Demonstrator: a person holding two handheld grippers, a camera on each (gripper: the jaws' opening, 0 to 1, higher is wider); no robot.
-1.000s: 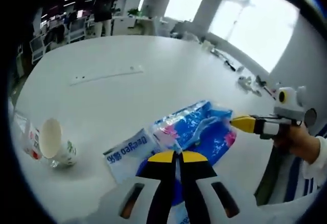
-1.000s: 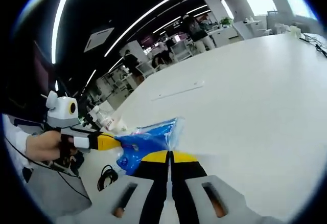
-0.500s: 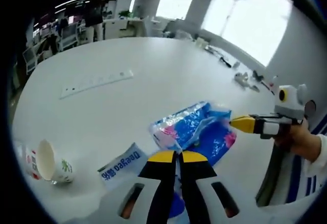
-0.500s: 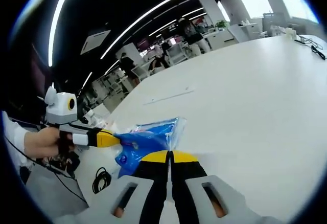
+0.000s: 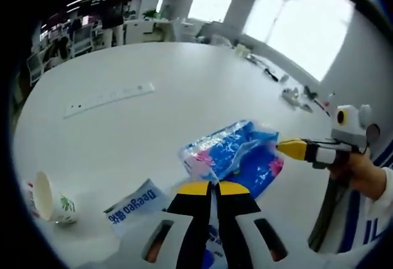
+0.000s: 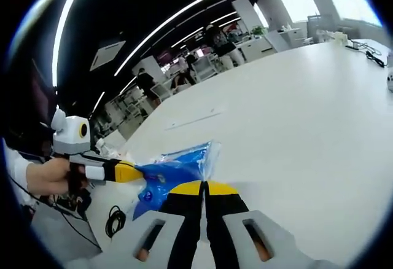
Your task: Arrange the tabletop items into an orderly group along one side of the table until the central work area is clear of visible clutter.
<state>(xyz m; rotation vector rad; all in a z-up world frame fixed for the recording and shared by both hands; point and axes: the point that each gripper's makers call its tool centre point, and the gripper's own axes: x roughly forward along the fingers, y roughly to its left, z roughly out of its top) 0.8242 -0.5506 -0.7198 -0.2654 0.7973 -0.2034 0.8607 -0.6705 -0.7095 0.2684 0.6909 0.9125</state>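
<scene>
In the left gripper view the left gripper (image 5: 213,187) has its yellow-tipped jaws pressed together on the near edge of a blue plastic bag (image 5: 236,155), which hangs just above the white table (image 5: 153,115). The right gripper (image 5: 285,148) comes in from the right of that view, held by a hand (image 5: 359,174), and its yellow tip pinches the bag's far corner, so the bag is stretched between the two grippers. The bag is crinkled, blue with pink and white print, and lifted clear of the tabletop.

Just beside the left gripper, on the side away from the bag, a white packet with blue lettering (image 5: 131,204) lies flat on the table. Farther out on that same side, well apart from the bag, a paper cup (image 5: 48,198) lies tipped over with its mouth facing the camera. Beyond the bag, toward the middle of the table, a long pale ruler-like strip (image 5: 109,98) lies flat. Small cluttered items (image 5: 301,97) sit near the table's far edge, beyond the right gripper.

In the right gripper view the right gripper (image 6: 201,188) is closed on the bag (image 6: 175,167), and the left gripper (image 6: 126,172) grips the bag's other end, held by the person's hand (image 6: 49,177).
</scene>
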